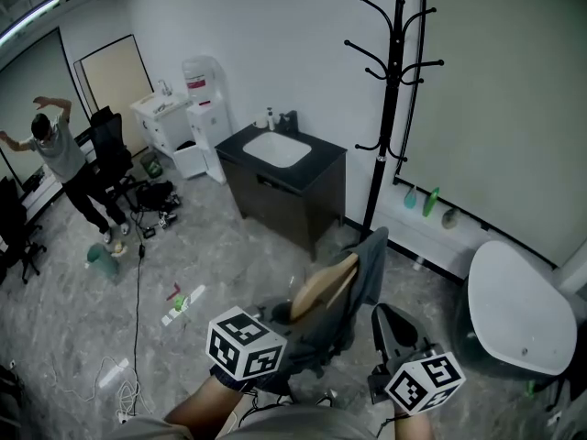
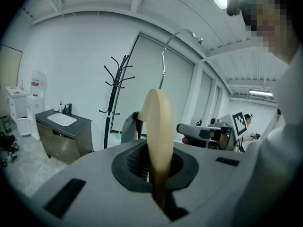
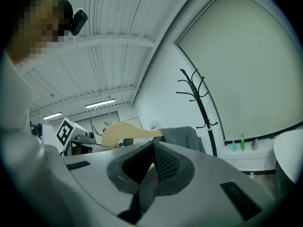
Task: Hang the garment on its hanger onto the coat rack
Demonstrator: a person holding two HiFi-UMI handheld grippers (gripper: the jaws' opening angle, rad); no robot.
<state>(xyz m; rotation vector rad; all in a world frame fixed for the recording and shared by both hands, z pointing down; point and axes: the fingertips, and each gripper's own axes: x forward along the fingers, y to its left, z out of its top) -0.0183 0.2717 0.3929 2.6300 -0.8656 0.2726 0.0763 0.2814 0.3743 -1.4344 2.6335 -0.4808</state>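
Left hand-held gripper [image 2: 158,171] was squeezed tight on the wooden hanger [image 2: 157,122], on its bare near arm. Right hand-held gripper [image 3: 150,170] was pinched shut too, and a fold of grey cloth seemed to sit between its jaws. The grey garment [image 1: 367,269] hung over the far part of the hanger. It was low down in front of the person and well apart from the coat rack [image 1: 393,90].

A few things could have gone wrong from there. The garment did not cover the whole hanger, so a tilt while lifting could have let it slide off onto the floor [image 1: 229,273]. A tug from the right side could have pulled it off as well. The hanger was held by one arm only, so it could have swung and twisted. Its wire hook [image 2: 176,33] was thin, and the rack's pegs [image 1: 424,65] were thin and high, so the hook could have missed a peg. A bump could have rocked the tall, skinny rack.
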